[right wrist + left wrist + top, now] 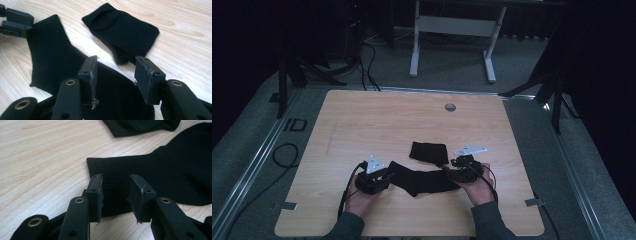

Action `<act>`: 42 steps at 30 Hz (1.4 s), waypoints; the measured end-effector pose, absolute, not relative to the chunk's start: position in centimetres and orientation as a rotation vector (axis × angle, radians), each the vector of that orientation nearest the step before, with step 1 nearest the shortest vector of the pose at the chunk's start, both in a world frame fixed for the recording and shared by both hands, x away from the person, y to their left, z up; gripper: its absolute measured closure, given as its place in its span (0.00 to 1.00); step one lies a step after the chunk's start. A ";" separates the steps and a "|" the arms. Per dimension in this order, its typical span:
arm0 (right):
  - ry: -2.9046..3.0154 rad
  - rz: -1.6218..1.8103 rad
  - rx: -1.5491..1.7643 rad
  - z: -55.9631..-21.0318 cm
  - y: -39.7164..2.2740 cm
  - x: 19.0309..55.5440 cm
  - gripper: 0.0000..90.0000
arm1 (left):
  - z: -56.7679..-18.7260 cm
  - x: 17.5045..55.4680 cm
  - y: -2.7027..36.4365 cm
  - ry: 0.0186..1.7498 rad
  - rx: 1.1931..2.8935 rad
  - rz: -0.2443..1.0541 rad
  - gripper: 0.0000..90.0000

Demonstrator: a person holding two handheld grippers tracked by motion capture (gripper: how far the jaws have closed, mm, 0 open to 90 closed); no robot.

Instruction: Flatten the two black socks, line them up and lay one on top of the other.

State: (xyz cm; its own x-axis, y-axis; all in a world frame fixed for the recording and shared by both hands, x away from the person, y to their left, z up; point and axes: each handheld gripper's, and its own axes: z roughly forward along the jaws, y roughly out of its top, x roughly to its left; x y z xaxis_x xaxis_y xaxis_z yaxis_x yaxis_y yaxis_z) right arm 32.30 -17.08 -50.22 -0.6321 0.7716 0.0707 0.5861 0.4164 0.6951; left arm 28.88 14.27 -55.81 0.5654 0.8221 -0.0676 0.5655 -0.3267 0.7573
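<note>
Two hands come in at the near edge of the worktop [362, 115], each with a tool. Left tool [115, 195] hovers with its jaws apart over the ribbed cuff end of a long black sock [155, 177]; the pads do not press the cloth. Right tool [116, 80] stands likewise parted above the other end of that sock [60, 65], gripping nothing. Both tools have nothing in hold. A second, shorter black sock [428, 152] lies flat just beyond, near the right tool.
</note>
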 end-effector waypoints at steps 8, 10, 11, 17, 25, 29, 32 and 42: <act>2.453 1.026 1.136 -49.8 -15.3 33.4 0.61 | -55.8 28.9 14.2 1.106 2.037 0.429 0.71; 2.456 1.012 1.128 -49.7 -14.5 34.1 0.62 | -55.9 28.9 14.2 1.106 2.038 0.428 0.71; 2.459 1.005 1.125 -49.7 -14.1 34.4 0.63 | -55.9 28.9 14.2 1.105 2.040 0.429 0.71; 2.502 0.960 1.088 -50.3 -12.2 36.3 0.75 | -55.9 28.9 14.0 1.102 2.047 0.432 0.72; 2.539 0.919 1.117 -51.5 -9.6 38.3 0.80 | -55.9 28.9 14.1 1.100 2.046 0.442 0.72; 2.548 0.903 1.129 -51.8 -7.7 39.1 0.80 | -55.8 28.8 14.2 1.104 2.035 0.452 0.73; 2.550 0.905 1.154 -52.0 -7.1 39.5 0.76 | -55.8 28.8 14.2 1.103 2.035 0.452 0.73; 2.526 0.764 1.304 -53.7 -5.4 41.1 0.94 | -55.7 28.8 14.3 1.099 2.034 0.464 0.73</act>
